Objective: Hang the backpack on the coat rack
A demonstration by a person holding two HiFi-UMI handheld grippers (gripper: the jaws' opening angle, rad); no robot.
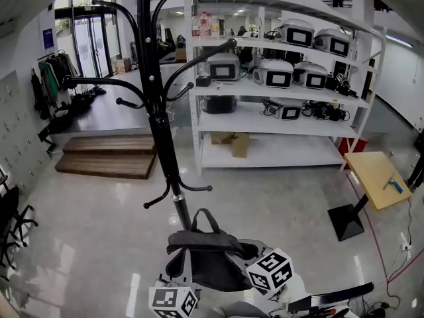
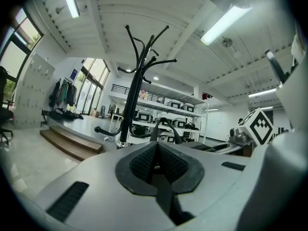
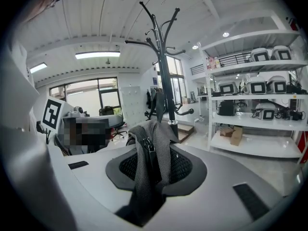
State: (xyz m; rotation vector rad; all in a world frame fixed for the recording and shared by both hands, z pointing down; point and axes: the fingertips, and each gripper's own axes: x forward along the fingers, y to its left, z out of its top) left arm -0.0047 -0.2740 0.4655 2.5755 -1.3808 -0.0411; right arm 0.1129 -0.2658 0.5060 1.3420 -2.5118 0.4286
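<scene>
glossy floor (image 1: 278,197), coat rack (image 1: 162,131) close ahead. soft, saggy backpack (image 1: 209,260): left gripper (image 2: 156,161) clamped on a strap, right gripper (image 3: 151,163) on bunched mesh; top loop (image 1: 205,211) likely best for hooking.

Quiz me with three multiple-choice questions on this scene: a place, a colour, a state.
1. Where is the backpack relative to the coat rack? A hung on a hook; B held low in front of its pole; C behind it.
2. What colour is the coat rack? A black; B white; C red.
3. How are the jaws of the right gripper? A wide apart, empty; B closed on backpack fabric; C closed on the pole.
Answers: B, no hook carries it; A, pole and hooks are black; B, grey mesh is pinched in them.
</scene>
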